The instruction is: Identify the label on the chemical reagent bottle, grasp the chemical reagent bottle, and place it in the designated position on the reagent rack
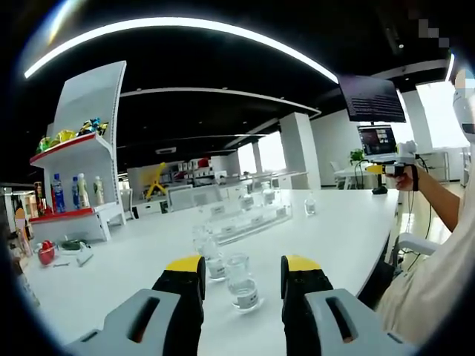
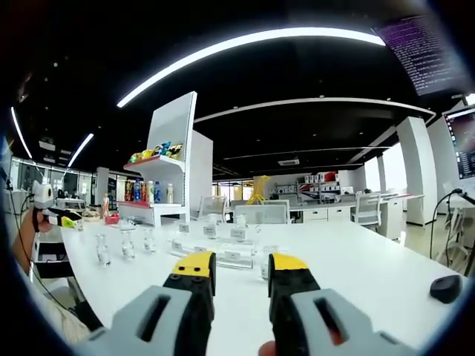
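On the white table (image 1: 349,230), the clear rack (image 1: 249,219) stands beyond the bottles (image 1: 241,282) just ahead of the left gripper (image 1: 243,273), wide and empty like the right gripper (image 2: 241,268), so a hasty closing could topple the neighbouring glass.

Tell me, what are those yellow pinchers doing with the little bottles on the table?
A person holds a gripper in each hand over a white table. The left gripper is open and hangs just in front of two small clear reagent bottles, not gripping them. The right gripper is open too, pointing at the clear reagent rack with its labels. More bottles wait off to the side. Nothing has been picked up yet.
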Demonstrator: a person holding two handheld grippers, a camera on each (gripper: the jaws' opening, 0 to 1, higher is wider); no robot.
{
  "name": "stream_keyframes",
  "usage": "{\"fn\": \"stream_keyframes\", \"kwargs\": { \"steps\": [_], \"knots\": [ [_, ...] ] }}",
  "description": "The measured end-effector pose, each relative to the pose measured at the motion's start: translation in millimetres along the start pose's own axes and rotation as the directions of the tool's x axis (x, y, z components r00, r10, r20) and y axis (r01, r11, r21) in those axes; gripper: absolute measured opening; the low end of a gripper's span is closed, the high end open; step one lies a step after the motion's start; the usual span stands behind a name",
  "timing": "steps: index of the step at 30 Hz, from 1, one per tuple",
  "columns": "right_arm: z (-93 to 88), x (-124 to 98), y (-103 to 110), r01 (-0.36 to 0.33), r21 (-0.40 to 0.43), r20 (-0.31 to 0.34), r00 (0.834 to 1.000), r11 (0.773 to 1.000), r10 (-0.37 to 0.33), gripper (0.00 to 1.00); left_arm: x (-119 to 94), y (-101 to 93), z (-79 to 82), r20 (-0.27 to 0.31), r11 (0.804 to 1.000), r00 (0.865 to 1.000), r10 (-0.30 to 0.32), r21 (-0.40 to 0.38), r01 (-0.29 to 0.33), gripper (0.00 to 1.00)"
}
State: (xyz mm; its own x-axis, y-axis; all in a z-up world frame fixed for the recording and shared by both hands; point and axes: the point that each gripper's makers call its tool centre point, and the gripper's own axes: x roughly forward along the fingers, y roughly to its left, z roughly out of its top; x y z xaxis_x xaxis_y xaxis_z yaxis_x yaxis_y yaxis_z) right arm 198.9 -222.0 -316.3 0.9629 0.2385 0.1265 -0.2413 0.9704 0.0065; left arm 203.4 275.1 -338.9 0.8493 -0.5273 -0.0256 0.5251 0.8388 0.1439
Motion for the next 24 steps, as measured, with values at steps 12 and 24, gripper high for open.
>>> {"fn": "stream_keyframes", "kwargs": {
  "steps": [12,24],
  "knots": [
    [-0.5,7,5,0.010,-0.046,-0.021,1.000,0.999,-0.011,0.28,-1,-0.6,-0.1,-0.002,1.000,1.000,-0.003,0.001,0.003,0.41],
    [-3.5,27,0,0.037,-0.046,-0.038,0.999,0.998,-0.039,0.28,0,0.7,-2.1,-0.005,1.000,1.000,-0.005,-0.002,0.005,0.41]
  ]
}}
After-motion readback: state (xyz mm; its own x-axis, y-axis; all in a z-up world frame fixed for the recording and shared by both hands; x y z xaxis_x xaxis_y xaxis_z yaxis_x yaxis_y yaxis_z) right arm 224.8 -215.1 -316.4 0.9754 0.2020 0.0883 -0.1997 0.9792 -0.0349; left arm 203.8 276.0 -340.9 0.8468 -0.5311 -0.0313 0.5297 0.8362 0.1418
